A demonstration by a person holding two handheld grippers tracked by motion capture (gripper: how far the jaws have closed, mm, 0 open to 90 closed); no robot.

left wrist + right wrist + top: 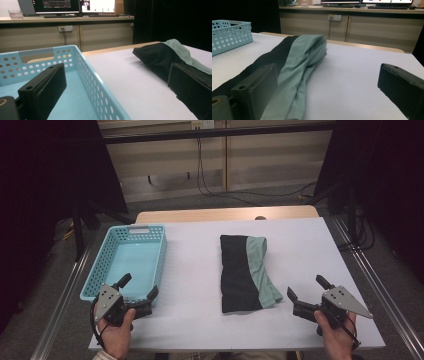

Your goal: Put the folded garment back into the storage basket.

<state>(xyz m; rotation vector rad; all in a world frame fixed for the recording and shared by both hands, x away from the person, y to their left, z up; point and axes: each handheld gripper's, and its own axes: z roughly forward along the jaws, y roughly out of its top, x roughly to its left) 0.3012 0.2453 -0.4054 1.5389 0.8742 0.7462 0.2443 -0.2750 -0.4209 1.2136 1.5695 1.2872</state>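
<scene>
A folded black and pale green garment (246,272) lies in the middle of the white table (200,270); it also appears at the right of the left gripper view as the garment (160,57) and across the right gripper view as the garment (297,67). A light blue perforated basket (127,260) stands empty at the left. My left gripper (138,292) is held open at the basket's near corner, one jaw over the basket (75,65). My right gripper (306,289) is open just right of the garment's near end, nothing between its jaws.
The table's front edge runs just before both hands. A wooden strip (227,213) borders the far side. Metal rails (372,280) flank the table. Beyond it stand a cabinet wall with cables (200,165) and a counter with monitors (75,6).
</scene>
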